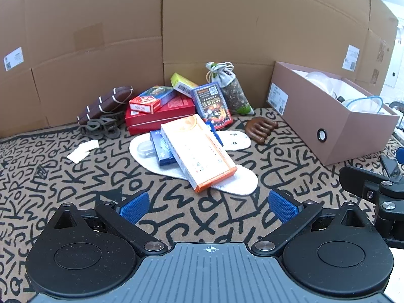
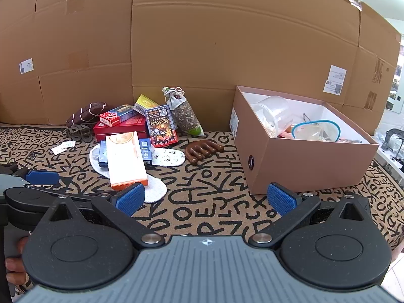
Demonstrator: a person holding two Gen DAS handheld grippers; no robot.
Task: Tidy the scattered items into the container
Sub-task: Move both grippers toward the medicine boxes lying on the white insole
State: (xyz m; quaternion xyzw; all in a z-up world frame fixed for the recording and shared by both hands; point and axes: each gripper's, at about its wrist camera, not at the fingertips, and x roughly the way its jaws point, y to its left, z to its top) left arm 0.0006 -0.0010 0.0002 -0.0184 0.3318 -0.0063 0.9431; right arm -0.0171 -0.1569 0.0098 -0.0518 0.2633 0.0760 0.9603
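Both claws spread, nothing gripped yet

Left claw (image 1: 209, 205) and right claw (image 2: 206, 198) hover over the patterned tabletop (image 1: 176, 217); take the orange-and-white carton (image 1: 199, 151) atop the pile by its narrow sides, then carry it right to the brown box (image 2: 300, 166).

A letter-patterned mat (image 1: 75, 192) covers the surface, carrying white insoles (image 1: 242, 184), a wooden massager (image 1: 260, 128), a red box (image 1: 161, 118) and the pink container (image 1: 328, 126).

Both grippers' fingers (image 1: 133, 207) (image 2: 281, 198) spread wide, empty.
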